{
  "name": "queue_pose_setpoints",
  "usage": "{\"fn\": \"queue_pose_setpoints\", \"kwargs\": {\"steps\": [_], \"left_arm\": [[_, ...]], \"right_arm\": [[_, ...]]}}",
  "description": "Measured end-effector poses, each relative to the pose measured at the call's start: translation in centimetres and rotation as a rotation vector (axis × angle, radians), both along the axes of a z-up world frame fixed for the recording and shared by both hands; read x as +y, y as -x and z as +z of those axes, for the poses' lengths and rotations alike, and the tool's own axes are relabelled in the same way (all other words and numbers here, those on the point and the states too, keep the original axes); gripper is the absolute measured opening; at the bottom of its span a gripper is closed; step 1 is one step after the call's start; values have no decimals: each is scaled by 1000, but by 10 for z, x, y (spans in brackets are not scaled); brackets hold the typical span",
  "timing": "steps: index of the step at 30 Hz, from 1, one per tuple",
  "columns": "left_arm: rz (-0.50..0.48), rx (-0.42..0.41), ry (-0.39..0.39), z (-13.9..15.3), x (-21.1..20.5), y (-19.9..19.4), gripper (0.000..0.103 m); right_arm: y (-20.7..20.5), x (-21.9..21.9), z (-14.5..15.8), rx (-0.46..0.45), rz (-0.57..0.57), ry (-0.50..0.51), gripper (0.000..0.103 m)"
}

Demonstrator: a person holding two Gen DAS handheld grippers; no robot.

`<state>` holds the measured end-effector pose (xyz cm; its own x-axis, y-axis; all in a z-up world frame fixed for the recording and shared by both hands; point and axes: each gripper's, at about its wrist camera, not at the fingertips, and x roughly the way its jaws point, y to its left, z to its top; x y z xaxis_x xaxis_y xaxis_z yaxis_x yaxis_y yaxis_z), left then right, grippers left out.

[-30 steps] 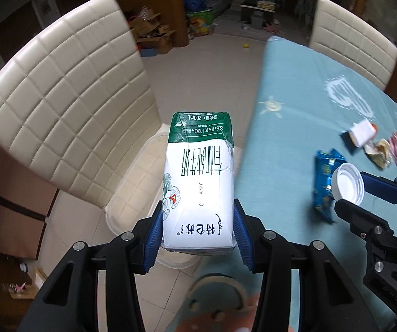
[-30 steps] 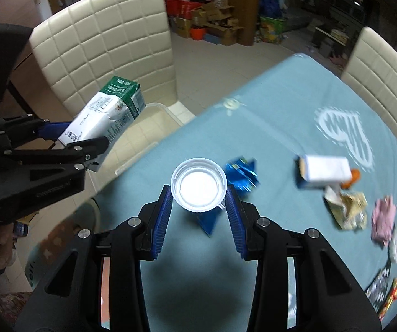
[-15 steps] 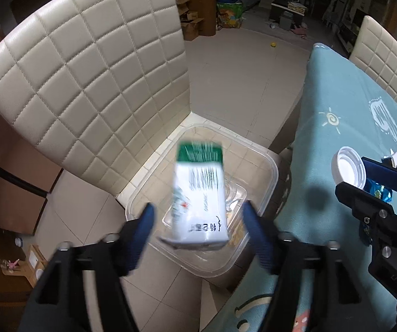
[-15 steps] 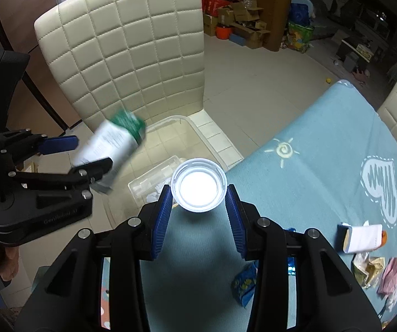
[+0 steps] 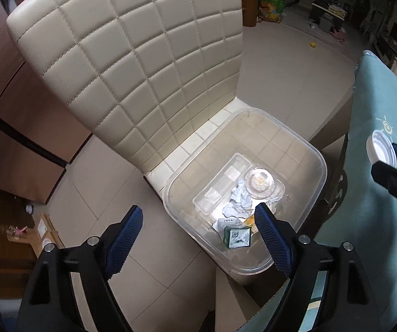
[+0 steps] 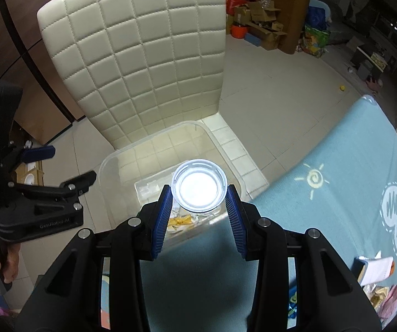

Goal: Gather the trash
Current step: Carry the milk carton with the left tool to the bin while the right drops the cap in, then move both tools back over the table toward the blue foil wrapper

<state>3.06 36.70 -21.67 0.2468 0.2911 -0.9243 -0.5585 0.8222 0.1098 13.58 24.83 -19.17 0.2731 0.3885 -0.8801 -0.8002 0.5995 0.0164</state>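
A clear plastic bin (image 5: 319,163) sits on the seat of a cream quilted chair (image 5: 132,63). Inside it lie a green-and-white milk carton (image 5: 237,237), a clear tray, crumpled white paper and a round lid. My left gripper (image 5: 198,238) is open and empty above the bin's near edge. My right gripper (image 6: 198,193) is shut on a white round plastic lid (image 6: 197,188) and holds it over the bin (image 6: 110,166), at the table's edge. That lid also shows in the left wrist view (image 5: 381,149).
The teal tablecloth (image 6: 337,193) runs along the right, with a small white box (image 6: 375,268), crumpled wrappers (image 6: 378,298) and a blue wrapper (image 6: 292,304) on it. Cardboard boxes (image 6: 262,25) and clutter stand on the tiled floor at the back. A wooden cabinet is at the left.
My left gripper opened and the milk carton dropped into the bin. Both grippers moved from the table over to the chair and bin. The right one kept hold of the lid.
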Motion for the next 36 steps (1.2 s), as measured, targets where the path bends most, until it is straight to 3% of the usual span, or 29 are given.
{"fn": "queue_pose_setpoints", "kwargs": {"steps": [1, 4, 9, 17, 27, 36], "left_arm": [[3, 2, 5, -1, 1, 1, 81], [7, 4, 13, -2, 0, 4, 81], [-14, -4, 12, 4, -11, 5, 81], [-104, -41, 7, 25, -47, -1, 81], [-358, -98, -29, 57, -150, -12, 81], [-515, -63, -14, 49, -232, -17, 81]], "right_arm": [[0, 1, 1, -12, -7, -3, 67], [-1, -2, 4, -31, -24, -12, 75], [1, -19, 5, -28, -47, 6, 75], [16, -88, 12, -7, -173, 12, 75], [45, -198, 25, -27, -389, -23, 75], [73, -313, 16, -6, -615, -34, 76]]}}
